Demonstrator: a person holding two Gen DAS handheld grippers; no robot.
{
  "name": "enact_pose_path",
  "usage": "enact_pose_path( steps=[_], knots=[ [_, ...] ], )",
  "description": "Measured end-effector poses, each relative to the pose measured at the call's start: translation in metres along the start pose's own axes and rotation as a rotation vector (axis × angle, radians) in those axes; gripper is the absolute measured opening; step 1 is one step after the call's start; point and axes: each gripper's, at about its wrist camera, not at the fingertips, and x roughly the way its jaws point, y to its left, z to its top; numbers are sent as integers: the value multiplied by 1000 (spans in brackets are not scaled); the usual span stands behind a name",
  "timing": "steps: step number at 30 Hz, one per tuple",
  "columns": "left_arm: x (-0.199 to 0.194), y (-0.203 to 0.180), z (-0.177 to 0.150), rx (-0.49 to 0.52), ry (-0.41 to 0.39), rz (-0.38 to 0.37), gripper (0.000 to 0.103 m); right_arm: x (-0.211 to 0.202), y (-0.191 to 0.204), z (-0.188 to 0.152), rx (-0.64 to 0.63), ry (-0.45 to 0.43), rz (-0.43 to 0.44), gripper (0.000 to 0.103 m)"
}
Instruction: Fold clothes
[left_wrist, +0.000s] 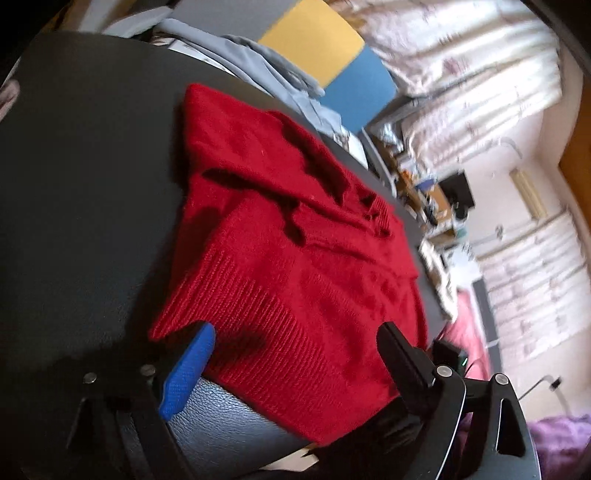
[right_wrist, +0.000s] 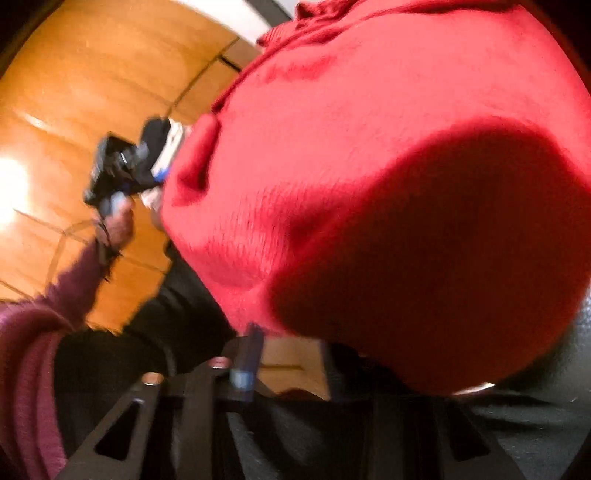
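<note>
My left gripper stands wide open over the near hem of the red sweater. Its blue finger sits at about eight o'clock and its black finger at four o'clock. The ribbed hem lies between them, but neither pad presses on it. The sweater lies rumpled and partly folded on a dark table, running from six o'clock up towards eleven o'clock. Past it, at twelve o'clock, lies a pile of grey-blue cloth. Pale curtains hang at one to two o'clock.

In the right wrist view my right gripper shows at six o'clock, blurred. One blue-tipped finger is clear and its jaws stand close together. The sweater's edge hangs right at them; whether they pinch the knit I cannot tell. The red knit fills the frame from three o'clock to twelve. At nine o'clock my left hand, in a maroon sleeve, holds the other gripper by the sweater's far edge, above a wooden floor.
</note>
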Motion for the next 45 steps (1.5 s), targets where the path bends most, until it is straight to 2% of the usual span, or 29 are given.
enact_pose_path(
  steps=[3,6,8,9,10,12,14,16,18,20,23,25,27,29,30,31,32,33,34,35,38,41,43,45],
  knots=[
    [8,-8,-4,83,25,30,90,-14,2,-9,21,-68,101,4],
    [13,-18,-11,185,30,85,88,-25,10,-17,37,-115,195,4],
    [15,-22,-17,250,17,156,69,-31,13,-20,56,-149,239,1],
    [14,-21,-19,261,7,195,48,-36,13,-21,69,-171,262,1],
    [11,-19,-19,248,-1,212,37,-41,13,-20,84,-201,285,1],
    [0,-15,-16,196,-33,208,36,-52,13,-12,108,-289,338,1],
    [-21,-11,-9,138,-118,197,46,-65,12,-1,118,-365,367,1],
    [-36,-9,-2,120,-190,248,97,-71,15,12,87,-361,253,4],
    [-36,-8,3,139,-203,282,98,-75,17,18,51,-322,137,18],
    [-23,-10,5,155,-140,277,98,-84,22,15,16,-299,-1,29],
    [2,-15,2,211,-40,279,100,-96,32,2,-13,-292,-188,30],
    [21,-21,-6,274,18,318,100,-105,24,-8,14,-304,-281,32],
    [34,-27,-13,343,41,382,101,-109,13,-18,44,-299,-348,34],
    [39,-32,-20,404,34,418,101,-101,12,-18,36,-279,-361,35],
    [39,-32,-22,401,26,420,100,-96,16,-13,11,-283,-376,36],
    [37,-32,-24,386,17,412,94,-92,20,-7,-25,-305,-403,35],
    [34,-32,-24,373,9,400,87,-92,20,4,-34,-326,-417,27],
    [30,-32,-25,360,2,386,65,-93,17,16,-27,-342,-422,19],
    [28,-32,-25,335,0,370,46,-93,11,33,1,-353,-414,17],
    [26,-32,-25,297,4,352,41,-92,2,50,28,-359,-397,11],
    [29,-37,-27,262,-4,358,34,-80,-20,101,63,-346,-354,7],
    [38,-42,-26,231,-32,371,32,-66,-32,151,50,-332,-390,7],
    [43,-45,-25,202,-52,377,32,-67,-36,169,54,-339,-434,8],
    [49,-45,-20,155,-74,377,32,-73,-41,180,58,-350,-451,24]
  ],
)
